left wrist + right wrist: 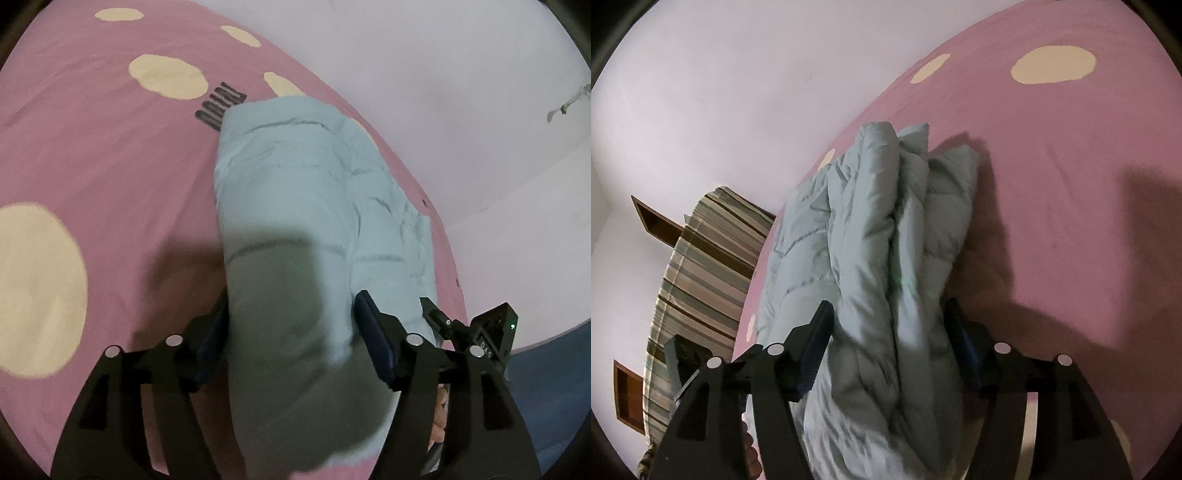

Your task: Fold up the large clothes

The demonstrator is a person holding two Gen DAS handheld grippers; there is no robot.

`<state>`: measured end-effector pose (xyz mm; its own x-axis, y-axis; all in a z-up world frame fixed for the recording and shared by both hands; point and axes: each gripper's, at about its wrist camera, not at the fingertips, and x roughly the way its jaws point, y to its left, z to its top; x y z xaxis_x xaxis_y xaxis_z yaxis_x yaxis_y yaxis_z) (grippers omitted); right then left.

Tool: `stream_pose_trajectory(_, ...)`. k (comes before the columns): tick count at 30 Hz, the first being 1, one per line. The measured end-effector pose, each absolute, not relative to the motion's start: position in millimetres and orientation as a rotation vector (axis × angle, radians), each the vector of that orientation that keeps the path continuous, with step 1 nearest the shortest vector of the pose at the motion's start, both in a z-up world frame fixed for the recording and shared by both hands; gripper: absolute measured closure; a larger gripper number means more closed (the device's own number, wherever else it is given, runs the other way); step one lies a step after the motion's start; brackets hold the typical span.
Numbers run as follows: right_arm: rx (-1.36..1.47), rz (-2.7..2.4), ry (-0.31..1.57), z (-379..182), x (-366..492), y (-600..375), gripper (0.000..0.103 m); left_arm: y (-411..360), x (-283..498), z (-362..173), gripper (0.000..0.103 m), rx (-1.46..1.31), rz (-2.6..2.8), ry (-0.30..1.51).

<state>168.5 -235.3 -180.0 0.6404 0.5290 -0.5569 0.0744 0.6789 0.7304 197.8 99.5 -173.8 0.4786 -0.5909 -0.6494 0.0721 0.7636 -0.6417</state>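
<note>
Left wrist view: the left hand-held gripper (291, 343) straddles the folded pale blue puffer jacket (317, 206), pads seemingly off the fabric. The right hand-held gripper (886, 347) likewise brackets its bunched layers, jaws parted. Beyond, the jacket lies on the pink spotted bed (110, 166).

Pale blue-green quilted puffer jacket (303, 206) lies folded into a long, thick bundle on pink spotted bedsheet (110, 177). Runs near to far, w/ stacked layers showing along right edge.
</note>
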Motion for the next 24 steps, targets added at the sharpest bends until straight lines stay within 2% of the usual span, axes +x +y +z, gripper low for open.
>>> stream_pose_trajectory(2, 0.839, 0.304, 0.855, -183, 160, -238, 0.040, 101, 189, -176, 0.030, -0.596, -0.443, 1.010)
stream_pose_trajectory(7, 0.869, 0.333, 0.872, -191, 148, -235, 0.040, 97, 176, -181, 0.031, -0.598, -0.451, 1.017)
stream_pose_trajectory(8, 0.870, 0.335, 0.876, -193, 148, -234, 0.043, 97, 177, -183, 0.038, -0.600, -0.452, 1.019)
stream_pose_trajectory(9, 0.872, 0.338, 0.877, -194, 147, -232, 0.047, 97, 176, -184, 0.040, -0.607, -0.450, 1.020)
stream_pose_trajectory(11, 0.863, 0.345, 0.874, -192, 145, -230, 0.061, 92, 175, -180, 0.047, -0.610, -0.450, 1.016)
stream_pose_trajectory(14, 0.841, 0.353, 0.858, -182, 142, -232, 0.068, 90, 172, -173, 0.051, -0.610, -0.459, 1.006)
stream_pose_trajectory(24, 0.867, 0.360, 0.889, -198, 143, -239, 0.068, 86, 173, -179, 0.049, -0.552, -0.433, 1.000)
